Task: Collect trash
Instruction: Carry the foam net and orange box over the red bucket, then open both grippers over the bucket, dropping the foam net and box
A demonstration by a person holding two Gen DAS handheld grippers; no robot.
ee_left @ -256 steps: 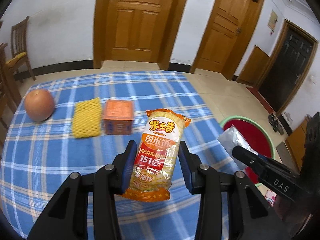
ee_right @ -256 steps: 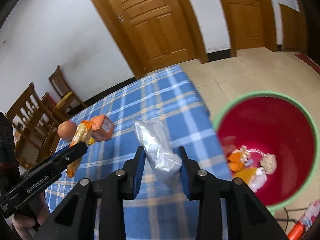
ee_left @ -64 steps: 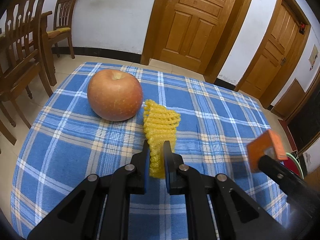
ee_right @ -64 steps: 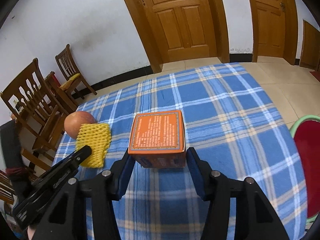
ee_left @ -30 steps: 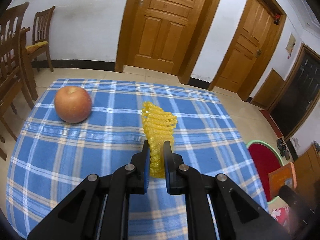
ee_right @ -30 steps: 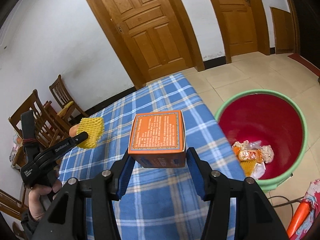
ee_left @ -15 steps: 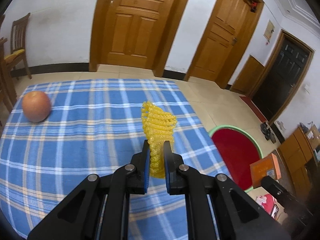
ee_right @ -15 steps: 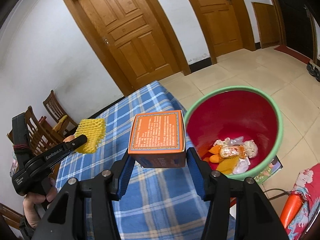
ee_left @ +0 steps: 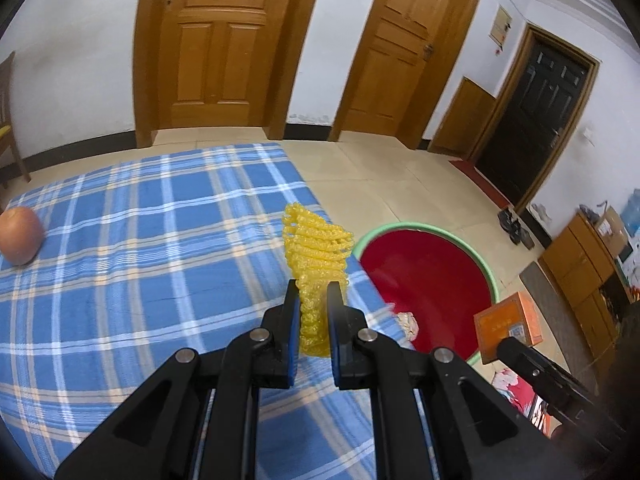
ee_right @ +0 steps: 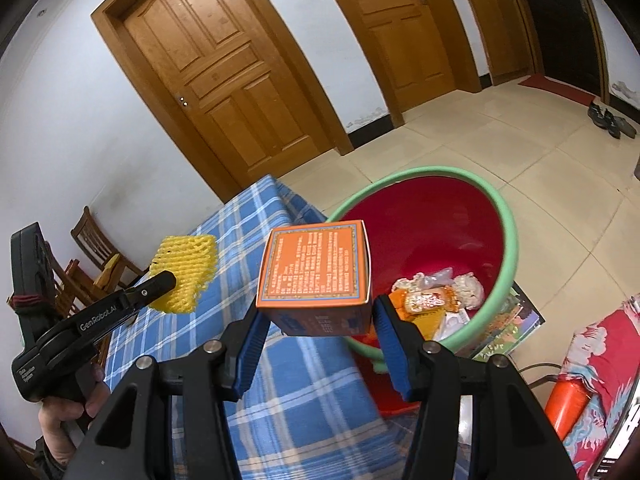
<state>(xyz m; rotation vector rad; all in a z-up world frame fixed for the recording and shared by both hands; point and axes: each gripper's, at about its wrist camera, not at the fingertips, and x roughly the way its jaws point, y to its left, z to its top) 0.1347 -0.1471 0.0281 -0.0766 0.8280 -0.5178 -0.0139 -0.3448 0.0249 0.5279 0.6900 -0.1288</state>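
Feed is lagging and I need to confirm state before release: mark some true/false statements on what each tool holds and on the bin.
1. The left tool is shut on the yellow foam fruit net. True.
2. The right tool is empty. False: it grips the orange cardboard box.
3. The red plastic bin with the green rim is empty. False: wrappers already lie in it.
4. The round reddish apple sits on the blue checked tablecloth. True.

White walls (ee_left: 80, 40), wood doors (ee_left: 224, 44), tile floor (ee_left: 384, 184)
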